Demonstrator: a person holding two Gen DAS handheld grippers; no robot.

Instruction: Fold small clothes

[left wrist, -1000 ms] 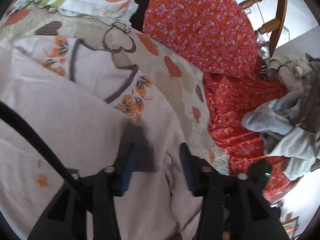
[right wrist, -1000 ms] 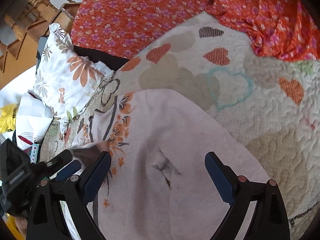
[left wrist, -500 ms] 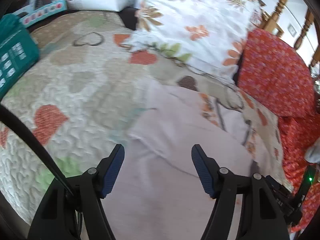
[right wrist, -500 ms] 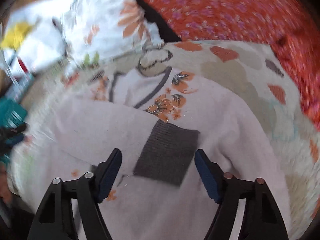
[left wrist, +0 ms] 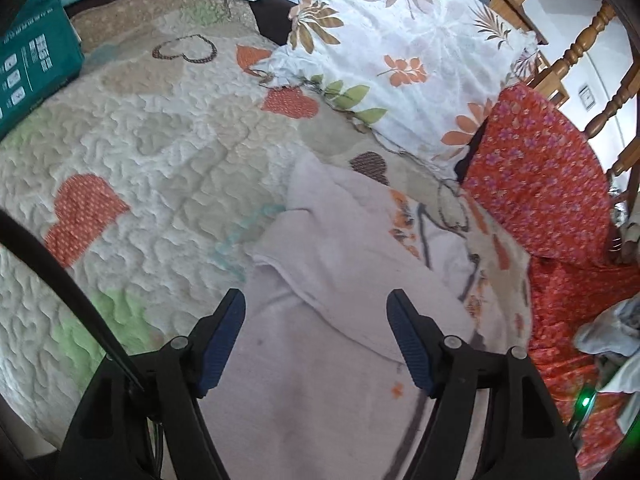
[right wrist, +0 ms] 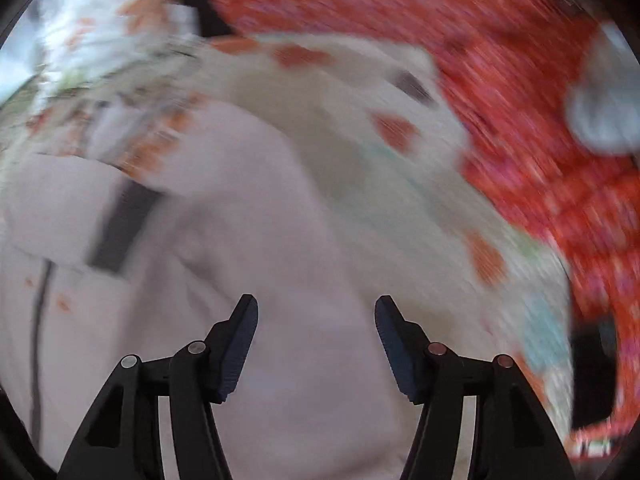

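A small pale pink sweater (left wrist: 340, 264) with orange flowers and grey trim lies on a heart-patterned quilt (left wrist: 140, 140). One sleeve is folded across its body, its dark grey cuff (right wrist: 122, 228) showing in the blurred right wrist view. My left gripper (left wrist: 316, 308) is open and empty over the sweater's left side. My right gripper (right wrist: 316, 312) is open and empty over the sweater's (right wrist: 280, 240) lower body.
A white floral pillow (left wrist: 400, 48) lies at the back. Red floral fabric (left wrist: 540, 184) lies to the right, also in the right wrist view (right wrist: 500, 72). A teal box (left wrist: 28, 64) sits at the far left. Wooden chair posts (left wrist: 580, 44) stand behind. A pile of grey clothes (left wrist: 612, 328) lies at the right.
The left gripper let go of the sleeve, opened and swung left over the sweater's left side. The right gripper swung right and is moving fast, so its view is blurred.
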